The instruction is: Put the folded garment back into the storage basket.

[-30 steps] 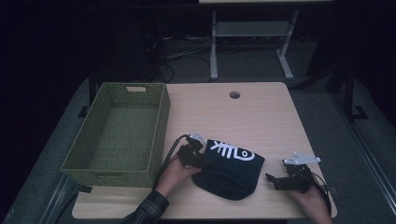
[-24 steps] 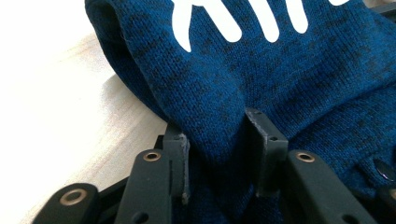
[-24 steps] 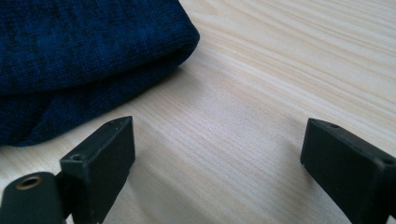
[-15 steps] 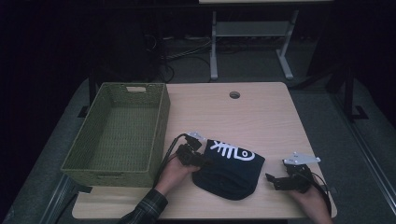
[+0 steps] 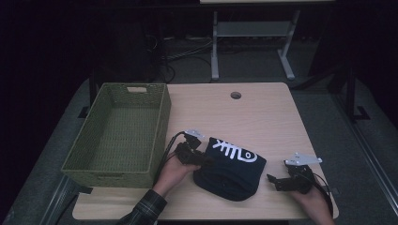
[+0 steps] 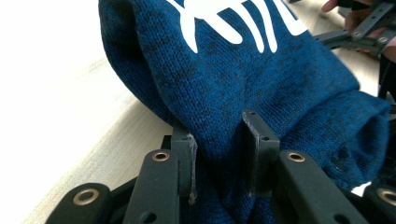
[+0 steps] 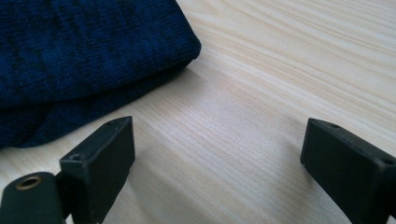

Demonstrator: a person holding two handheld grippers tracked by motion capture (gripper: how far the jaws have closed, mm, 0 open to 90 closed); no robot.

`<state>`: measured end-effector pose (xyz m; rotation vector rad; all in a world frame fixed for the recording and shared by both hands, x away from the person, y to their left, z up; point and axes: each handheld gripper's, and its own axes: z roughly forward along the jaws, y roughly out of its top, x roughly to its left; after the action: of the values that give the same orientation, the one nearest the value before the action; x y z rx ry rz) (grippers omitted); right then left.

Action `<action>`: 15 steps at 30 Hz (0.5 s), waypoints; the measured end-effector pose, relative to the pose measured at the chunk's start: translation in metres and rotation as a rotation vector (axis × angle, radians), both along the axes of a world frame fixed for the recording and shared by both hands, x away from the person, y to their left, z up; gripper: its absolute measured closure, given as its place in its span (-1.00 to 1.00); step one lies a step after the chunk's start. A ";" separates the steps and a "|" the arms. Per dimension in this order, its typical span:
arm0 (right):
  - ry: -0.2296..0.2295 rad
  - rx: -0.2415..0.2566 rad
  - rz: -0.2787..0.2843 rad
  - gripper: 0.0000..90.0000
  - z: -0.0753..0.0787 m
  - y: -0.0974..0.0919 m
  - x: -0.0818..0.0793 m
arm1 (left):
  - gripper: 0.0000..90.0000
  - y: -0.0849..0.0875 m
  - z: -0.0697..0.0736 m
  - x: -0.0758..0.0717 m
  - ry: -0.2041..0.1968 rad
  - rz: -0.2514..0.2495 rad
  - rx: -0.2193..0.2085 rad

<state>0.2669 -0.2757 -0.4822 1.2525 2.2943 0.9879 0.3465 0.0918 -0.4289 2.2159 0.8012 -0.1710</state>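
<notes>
Gripping the folded navy garment (image 5: 230,171) on the table (image 5: 263,117)
Left gripper (image 6: 219,154), jaws just closed, pinches its edge; right gripper (image 7: 217,158) rests spread wide, empty, just beside it.

left tool (image 6: 218,158) | jaws just closed, pinching blue knit garment (image 6: 261,70) | on pale wooden table (image 6: 56,107)

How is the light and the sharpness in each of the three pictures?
High view: dim, dark surroundings, the sweater nearly black. Left gripper view: bright, the table washed out to white at left, the knit sharp. Right gripper view: evenly lit, wood grain clear, the near tongs slightly soft.
</notes>
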 end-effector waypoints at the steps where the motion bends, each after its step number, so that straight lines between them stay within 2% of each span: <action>1: 0.000 0.000 0.000 -0.79 0.000 0.000 0.000 | 0.55 0.000 0.002 -0.001 -0.003 -0.002 -0.003; 11: 0.003 0.001 -0.002 -0.79 0.000 0.000 0.000 | 0.56 -0.003 0.029 -0.006 -0.034 -0.015 0.001; 15: 0.002 0.001 -0.002 -0.79 0.000 0.000 0.000 | 0.57 -0.004 0.040 -0.004 -0.032 -0.037 0.022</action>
<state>0.2667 -0.2755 -0.4822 1.2570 2.2939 0.9872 0.3422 0.0883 -0.3891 2.2499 0.7491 -0.1452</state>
